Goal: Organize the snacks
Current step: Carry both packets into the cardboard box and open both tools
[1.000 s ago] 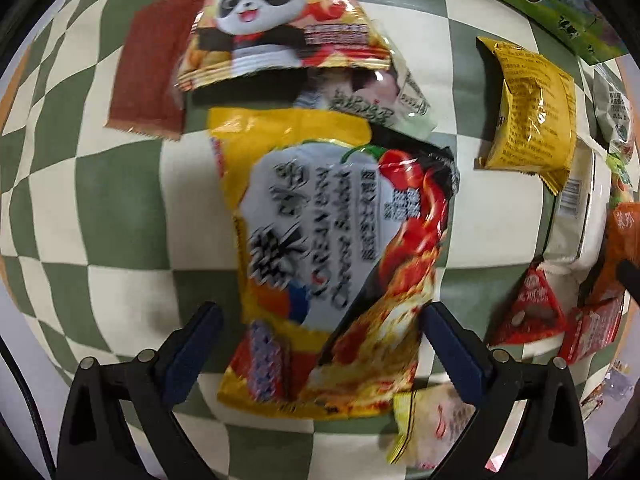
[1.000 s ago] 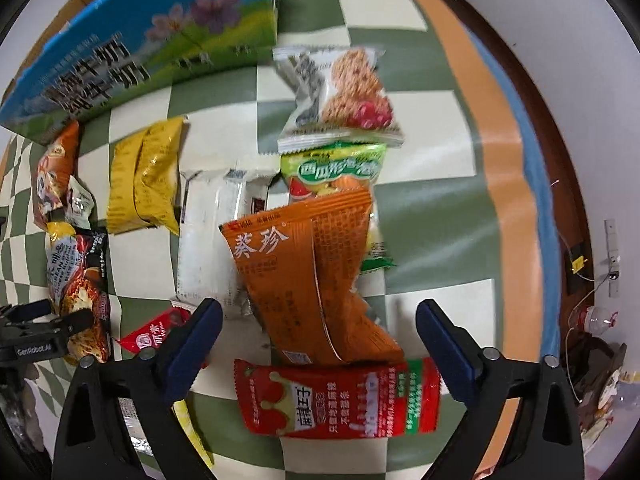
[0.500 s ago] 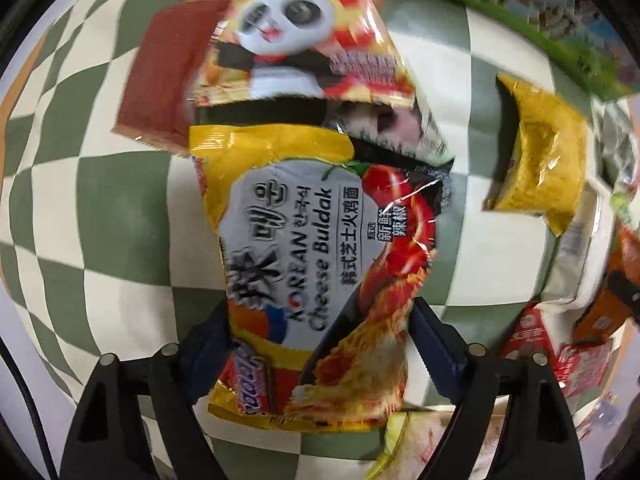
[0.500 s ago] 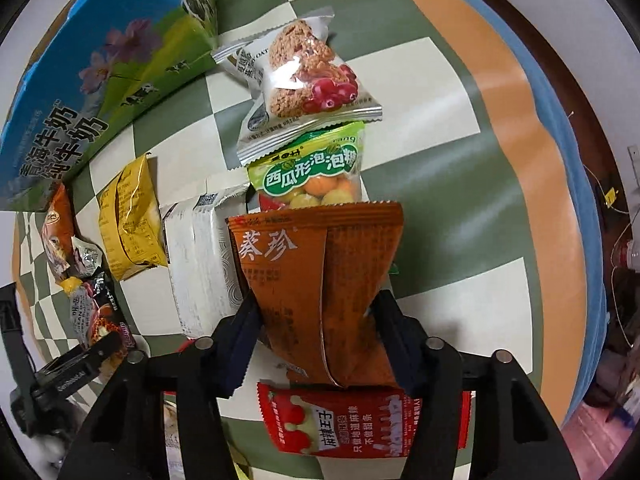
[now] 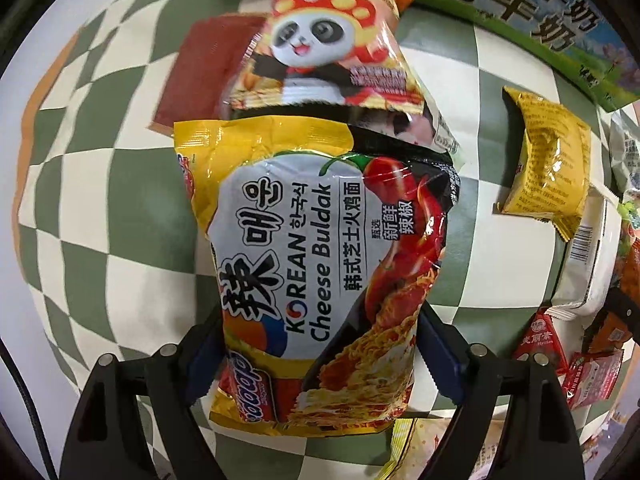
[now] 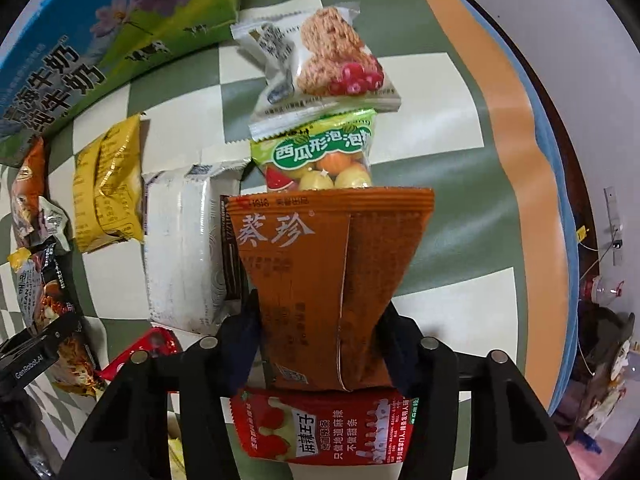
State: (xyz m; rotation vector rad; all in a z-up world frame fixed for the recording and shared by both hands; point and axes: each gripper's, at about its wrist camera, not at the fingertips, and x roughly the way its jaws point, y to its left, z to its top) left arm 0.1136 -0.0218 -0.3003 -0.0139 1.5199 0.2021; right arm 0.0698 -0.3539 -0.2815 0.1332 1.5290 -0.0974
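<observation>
My left gripper point(image 5: 320, 344) points down, its jaws closing, and the pads press both sides of the yellow Korean Cheese Buldak noodle packet point(image 5: 304, 240). The packet's lower end sits between the fingers and its top reaches toward a panda snack packet point(image 5: 324, 52). My right gripper point(image 6: 322, 324) also points down with its jaws closing. It pinches an orange packet point(image 6: 332, 248), which is squeezed narrow at the pads. Both packets hang over a green and white checkered cloth point(image 5: 100, 200).
Beyond the orange packet lie a green gum packet point(image 6: 320, 152) and an oat cookie packet point(image 6: 320, 72); a red packet point(image 6: 320, 428) lies under the fingers. A white packet point(image 6: 184, 248), a yellow packet point(image 6: 108, 188) and a blue-green milk box point(image 6: 100, 40) are to the left.
Both grippers went from wide open to closed on their packets. The left one has risen with the noodle packet. The right one has sunk onto the orange packet and crumpled its middle.
</observation>
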